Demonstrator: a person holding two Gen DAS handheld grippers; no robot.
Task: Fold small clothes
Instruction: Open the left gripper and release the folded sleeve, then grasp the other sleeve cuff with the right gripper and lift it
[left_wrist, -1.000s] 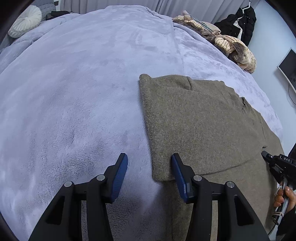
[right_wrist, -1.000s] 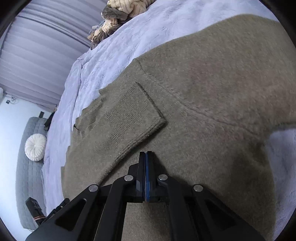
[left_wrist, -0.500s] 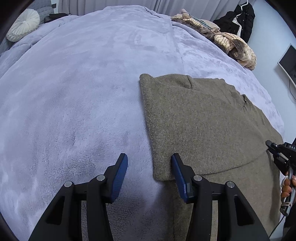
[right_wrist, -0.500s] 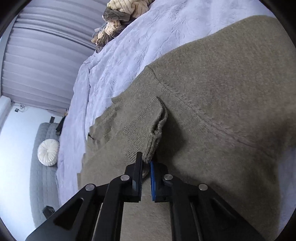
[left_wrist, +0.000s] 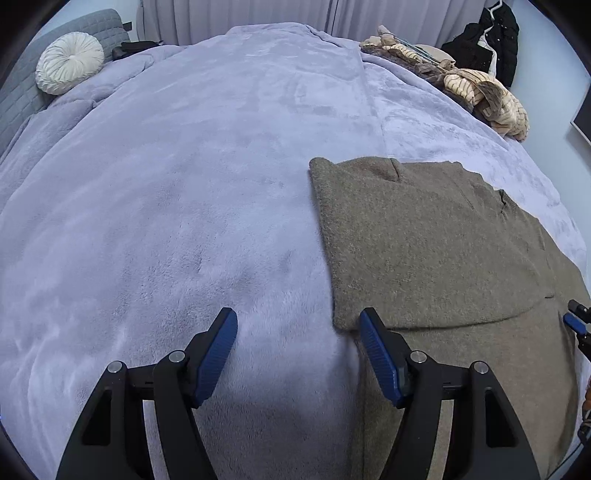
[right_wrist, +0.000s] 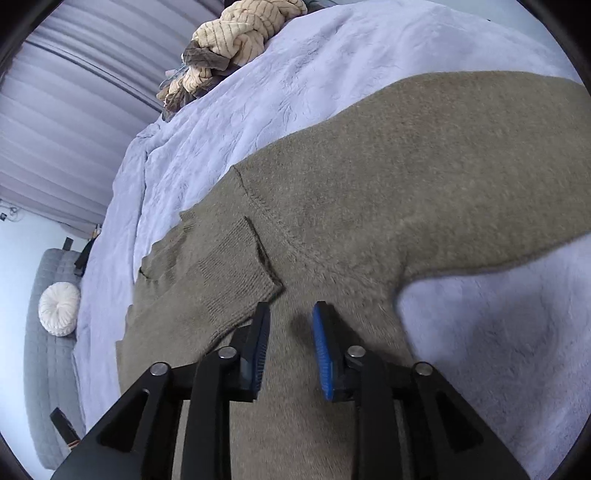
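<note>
Currently both claws are open and empty, left claw (left_wrist: 298, 345) hanging at the folded edge of the sweater (left_wrist: 424, 243) on the bed (left_wrist: 184, 184), right claw (right_wrist: 290, 339) beside the cuff (right_wrist: 236, 273); shallow pinch likely drags the fold.

Big soft purple blanket (left_wrist: 207, 177) covers bed, fills most of frame. Round white pillow (left_wrist: 69, 62) upper left, leaning on grey headboard (left_wrist: 18, 92). Pile of tan striped clothes (left_wrist: 480, 99) upper right, at blanket edge. Black coat (left_wrist: 491, 40) hangs far upper right. Pale curtains (left_wrist: 240, 14) along top.
</note>
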